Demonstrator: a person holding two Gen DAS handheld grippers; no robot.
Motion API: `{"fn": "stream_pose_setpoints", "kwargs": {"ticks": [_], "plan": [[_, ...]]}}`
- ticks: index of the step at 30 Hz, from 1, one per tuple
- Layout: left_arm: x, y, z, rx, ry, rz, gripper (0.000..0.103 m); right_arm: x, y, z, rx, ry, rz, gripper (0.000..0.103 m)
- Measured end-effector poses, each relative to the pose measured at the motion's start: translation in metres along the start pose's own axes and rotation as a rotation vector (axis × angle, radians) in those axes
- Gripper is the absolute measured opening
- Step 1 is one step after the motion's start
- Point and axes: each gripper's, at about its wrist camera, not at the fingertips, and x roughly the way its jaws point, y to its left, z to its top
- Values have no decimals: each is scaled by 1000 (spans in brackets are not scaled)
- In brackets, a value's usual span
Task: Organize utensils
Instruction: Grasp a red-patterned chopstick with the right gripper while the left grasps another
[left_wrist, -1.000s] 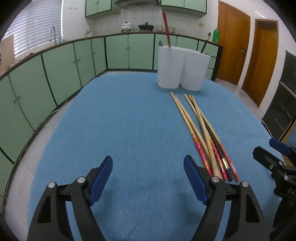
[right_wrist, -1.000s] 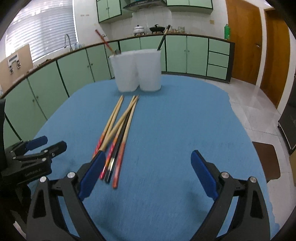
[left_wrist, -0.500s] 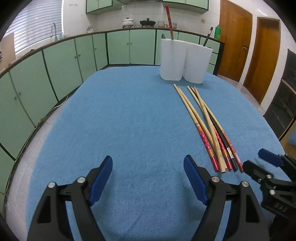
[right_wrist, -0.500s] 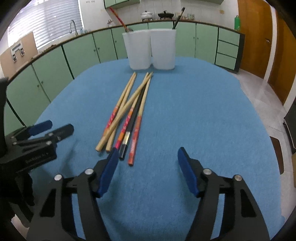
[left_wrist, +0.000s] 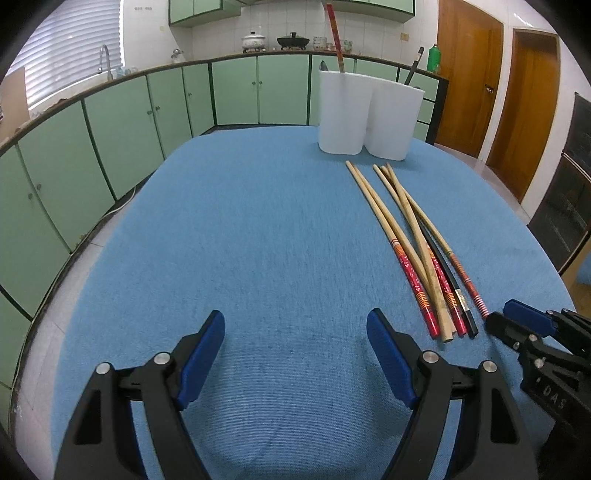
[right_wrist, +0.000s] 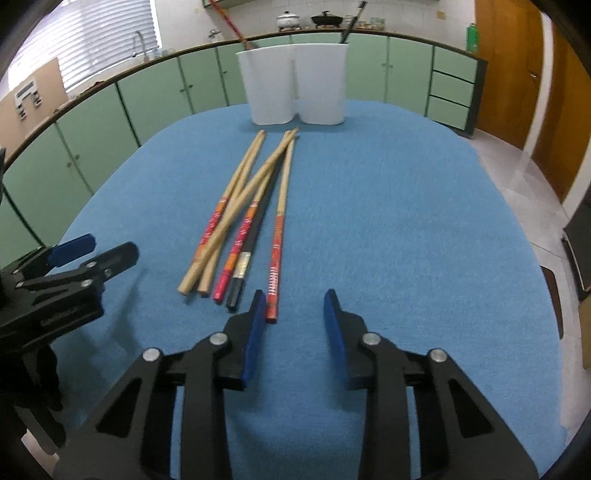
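Several chopsticks (left_wrist: 417, 236) (right_wrist: 251, 206), wooden with red ends and one black, lie in a loose bundle on the blue tablecloth (left_wrist: 258, 221). A white twin holder (left_wrist: 369, 114) (right_wrist: 295, 85) stands at the far end, with a red chopstick (left_wrist: 335, 37) and a dark utensil (left_wrist: 413, 70) upright in it. My left gripper (left_wrist: 295, 317) (right_wrist: 109, 248) is open and empty, left of the bundle. My right gripper (right_wrist: 295, 295) (left_wrist: 506, 319) hovers at the bundle's near ends, its jaws closing. The rightmost chopstick (right_wrist: 277, 240) ends just inside its left finger, untouched by the pads.
Green cabinets (left_wrist: 110, 140) curve around the table's left and far sides, with pots on the counter (left_wrist: 255, 38). Wooden doors (left_wrist: 465, 74) and a dark appliance (left_wrist: 569, 192) stand to the right. Tiled floor (right_wrist: 517, 166) shows past the table's right edge.
The right gripper's jaws have narrowed markedly and it has edged up to the near ends of the chopsticks. The left gripper has stayed open and still.
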Motion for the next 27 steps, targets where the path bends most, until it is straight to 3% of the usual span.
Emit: {"fn": "stream_pose_setpoints", "kwargs": {"ticks": [8,13,27], "plan": [[3,-3,0,1,8,-3,78,0,-2,-3,0,9,59,33],[4,-8,1,3,13,-13,78,3,-2,0,2,18,76,5],[12,-38,6,42,19,-54,78,-2,-38,2,58,0,8,5]]}}
